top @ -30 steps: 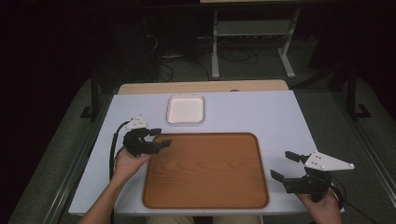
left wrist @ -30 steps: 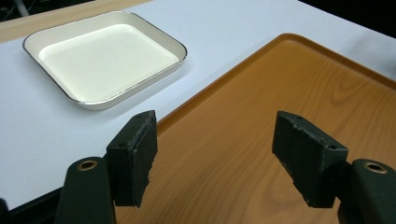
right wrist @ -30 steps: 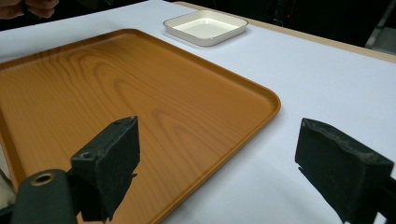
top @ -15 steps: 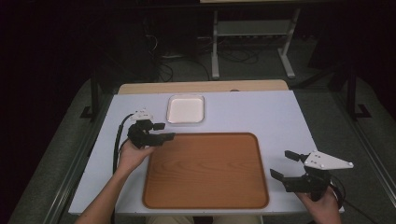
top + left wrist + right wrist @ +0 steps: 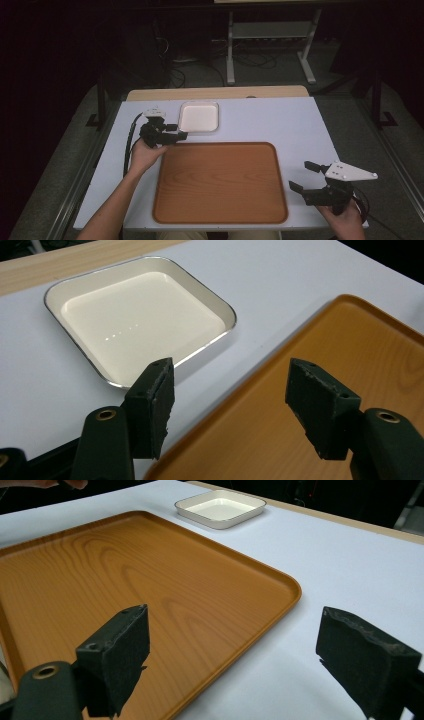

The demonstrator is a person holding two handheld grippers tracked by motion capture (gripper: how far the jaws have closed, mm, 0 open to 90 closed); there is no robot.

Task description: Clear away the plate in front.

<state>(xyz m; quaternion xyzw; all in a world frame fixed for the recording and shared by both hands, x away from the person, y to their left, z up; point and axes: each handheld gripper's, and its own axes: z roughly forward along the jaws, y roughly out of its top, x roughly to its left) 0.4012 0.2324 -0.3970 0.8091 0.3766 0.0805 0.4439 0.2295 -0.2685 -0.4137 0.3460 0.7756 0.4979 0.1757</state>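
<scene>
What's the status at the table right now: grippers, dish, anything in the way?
Left gripper open, closing slightly, nothing between fingers, near dish. Right gripper open, empty, beside tray. Dish empty, untouched. Path clear.

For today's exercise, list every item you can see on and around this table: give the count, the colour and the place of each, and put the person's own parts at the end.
White dish: one, cream-white, square with a metal rim, empty, far side of the table, left of centre.
Wooden tray: one, orange-brown, empty, near middle of the table.
Table: one, white top with a wood strip along its far edge.
Metal stand: one, pale grey, on the floor beyond the table.
Left gripper: one, black, jaws apart with nothing between them, just closing a little, by the tray's far left corner near the dish.
Right gripper: one, black with a grey plate, jaws open and empty, right of the tray.
</scene>
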